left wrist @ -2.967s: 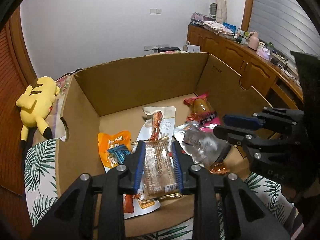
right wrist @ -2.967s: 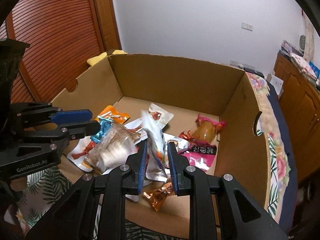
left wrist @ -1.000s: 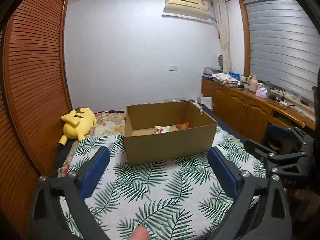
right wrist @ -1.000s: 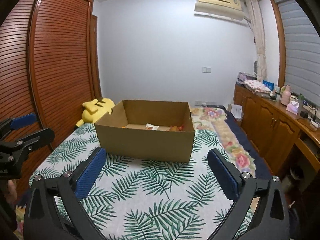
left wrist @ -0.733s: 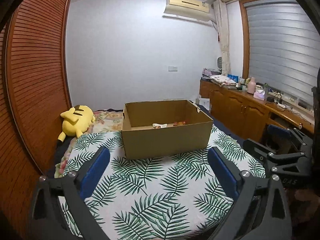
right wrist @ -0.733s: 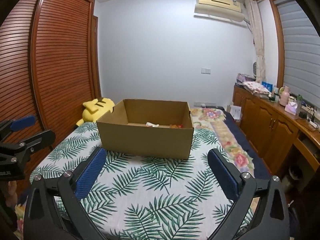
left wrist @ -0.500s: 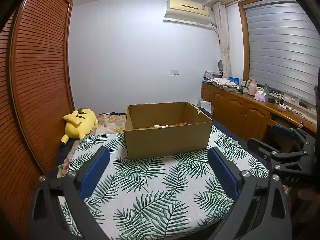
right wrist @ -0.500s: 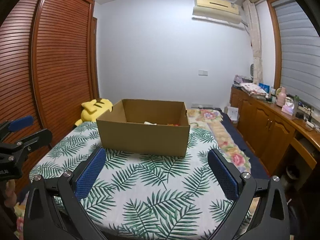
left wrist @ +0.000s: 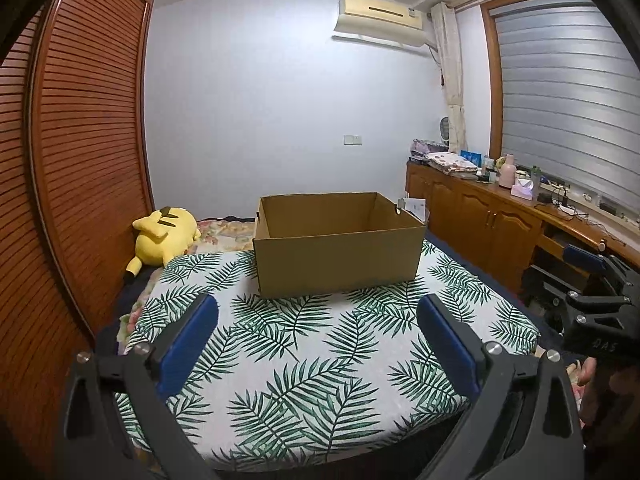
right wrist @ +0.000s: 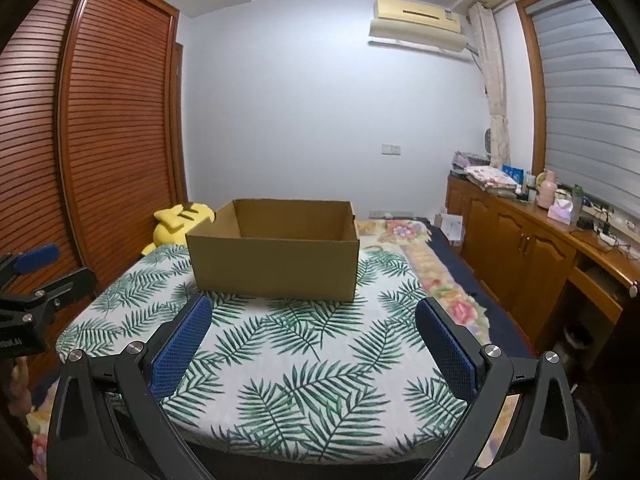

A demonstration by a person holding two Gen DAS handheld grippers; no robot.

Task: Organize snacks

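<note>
Both claws had pulled back from the cardboard box point(left wrist: 338, 240). The left claw point(left wrist: 318, 342) and right claw point(right wrist: 312, 342) gaped wide, empty. The snacks lay hidden inside the box on the bed point(right wrist: 304, 360); sorting looked finished.

A yellow plush toy point(left wrist: 166, 232) lies at the far left edge of the bed, on the floral sheet beside the palm-leaf bedspread point(left wrist: 304, 344) and just in front of the louvred wooden wardrobe doors point(left wrist: 86, 152). Along the right wall a wooden cabinet point(right wrist: 516, 248) carries folded cloths point(right wrist: 486, 171), a pink bottle point(right wrist: 547, 189) and a tissue box point(right wrist: 562, 211). An air conditioner point(right wrist: 418, 16) hangs high on the far wall.
</note>
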